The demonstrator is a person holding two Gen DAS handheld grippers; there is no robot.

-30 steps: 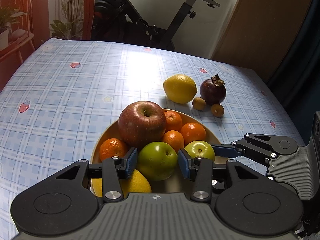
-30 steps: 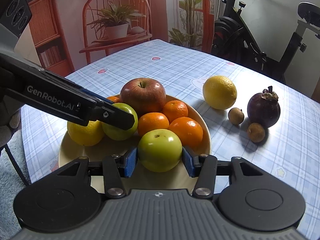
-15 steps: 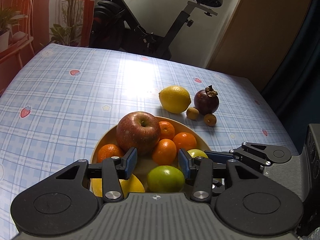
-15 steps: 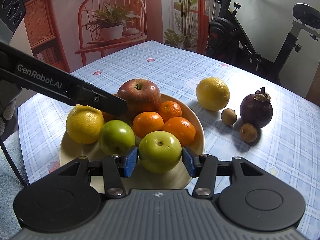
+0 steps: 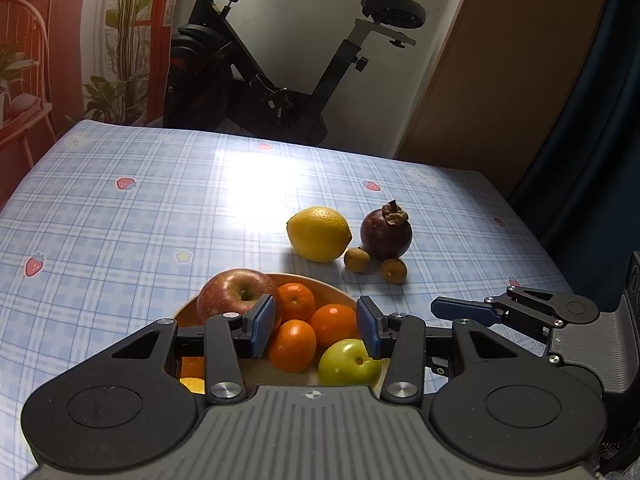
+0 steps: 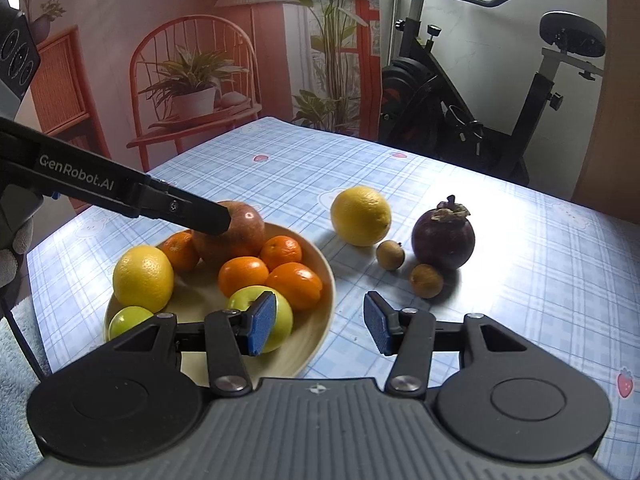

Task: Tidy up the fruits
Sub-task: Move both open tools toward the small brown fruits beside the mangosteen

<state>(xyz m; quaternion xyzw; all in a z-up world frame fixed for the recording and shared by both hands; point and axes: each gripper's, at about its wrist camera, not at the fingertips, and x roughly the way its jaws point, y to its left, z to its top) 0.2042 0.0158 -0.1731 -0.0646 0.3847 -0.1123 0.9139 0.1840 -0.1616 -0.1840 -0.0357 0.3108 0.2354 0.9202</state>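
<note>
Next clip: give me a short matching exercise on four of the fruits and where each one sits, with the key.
Things:
1. red apple
2. mangosteen
3. green apple
4. brown longan

Places:
A. on the cloth, nearest the right gripper
B. in the bowl, behind the right gripper's left pad
C. on the cloth, rightmost
D. in the bowl, far side

Pairs: 1-D, 2-C, 3-B, 4-A

The left wrist view looked low across the plate (image 5: 188, 312) toward the exercise bike (image 5: 256, 80). The right wrist view looked from the plate's (image 6: 320, 320) other side, angled left. Both shared the lemon (image 5: 319, 233).
</note>
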